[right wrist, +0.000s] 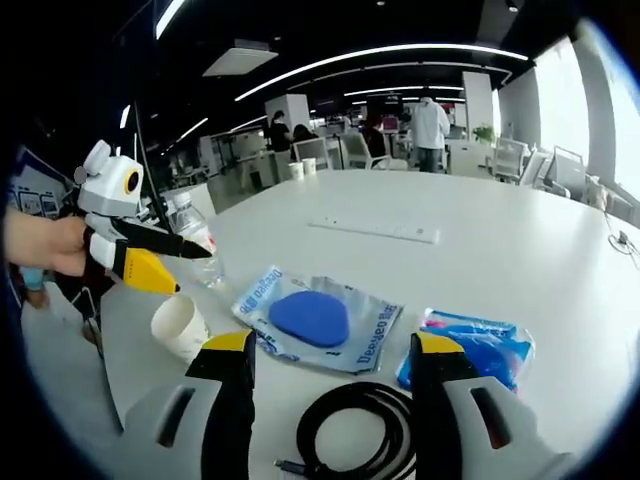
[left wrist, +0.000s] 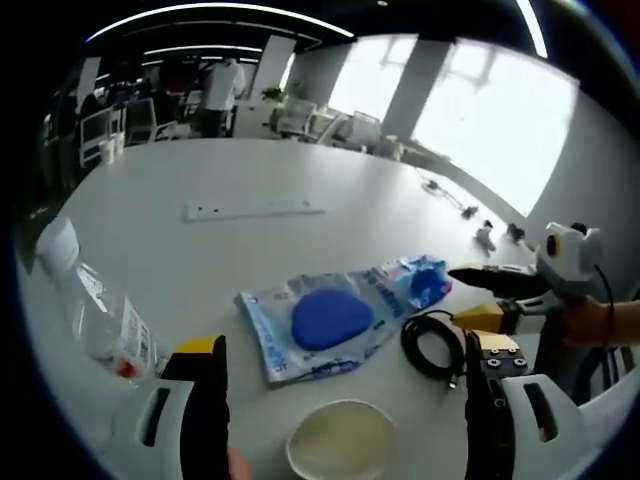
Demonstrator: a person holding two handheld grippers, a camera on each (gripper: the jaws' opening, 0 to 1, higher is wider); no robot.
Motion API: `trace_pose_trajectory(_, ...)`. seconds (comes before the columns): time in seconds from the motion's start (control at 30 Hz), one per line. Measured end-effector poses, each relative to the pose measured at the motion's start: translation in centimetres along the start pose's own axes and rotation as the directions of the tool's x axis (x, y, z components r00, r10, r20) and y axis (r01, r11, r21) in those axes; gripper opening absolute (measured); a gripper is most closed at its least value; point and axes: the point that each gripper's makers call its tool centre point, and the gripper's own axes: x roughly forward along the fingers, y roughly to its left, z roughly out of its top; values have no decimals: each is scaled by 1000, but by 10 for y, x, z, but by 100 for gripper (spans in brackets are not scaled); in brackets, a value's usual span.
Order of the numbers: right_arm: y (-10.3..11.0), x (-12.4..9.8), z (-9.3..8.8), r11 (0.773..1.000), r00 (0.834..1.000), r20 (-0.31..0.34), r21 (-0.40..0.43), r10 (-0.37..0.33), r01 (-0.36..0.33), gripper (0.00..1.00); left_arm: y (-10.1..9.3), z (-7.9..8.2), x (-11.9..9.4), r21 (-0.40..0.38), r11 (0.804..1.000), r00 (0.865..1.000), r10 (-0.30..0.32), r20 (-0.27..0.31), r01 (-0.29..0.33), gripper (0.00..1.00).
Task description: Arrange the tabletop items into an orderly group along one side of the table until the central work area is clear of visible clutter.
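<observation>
- The left tool (left wrist: 345,385) is held low over the white worktop (left wrist: 250,170). Its two jaws stand wide apart and they hold nothing.
- Between these jaws, close to the camera, stands a white paper cup (left wrist: 341,440), seen from above.
- Beyond the cup lies a clear packet with a blue round pad (left wrist: 322,320) inside, flat on the worktop. A smaller blue packet (left wrist: 418,281) lies touching its far end.
- A coiled black cable (left wrist: 437,345) lies just beside the large packet.
- A clear plastic bottle (left wrist: 95,305) is at the near edge of the worktop, apart from the packets.
- The right tool (right wrist: 330,375) is also open wide and empty, with the cable coil in front of its jaws.
- Far on the worktop is a long white strip (left wrist: 254,210).
</observation>
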Motion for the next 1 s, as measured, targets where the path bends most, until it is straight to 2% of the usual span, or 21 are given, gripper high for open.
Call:
trace_pose_trajectory(0.43,3,0,-1,999,1000,3,35,-6,6,59,-2,-4,-7,40,999,1000,-8,-14,8,97)
trace_pose_trajectory(0.6,2,-1,-6,998,1000,-9,67,-19,19,59,-5,-12,-10,64,998,1000,-9,-30,11,97)
trace_pose_trajectory(0.8,3,-1,-6,997,1000,-6,73,-16,16,59,0,-26,-14,83,997,999,7,-43,-4,96)
trace_pose_trajectory(1.0,4,-3,-18,995,1000,-24,101,-12,14,58,1,-38,-16,59,998,999,19,-51,-16,96)
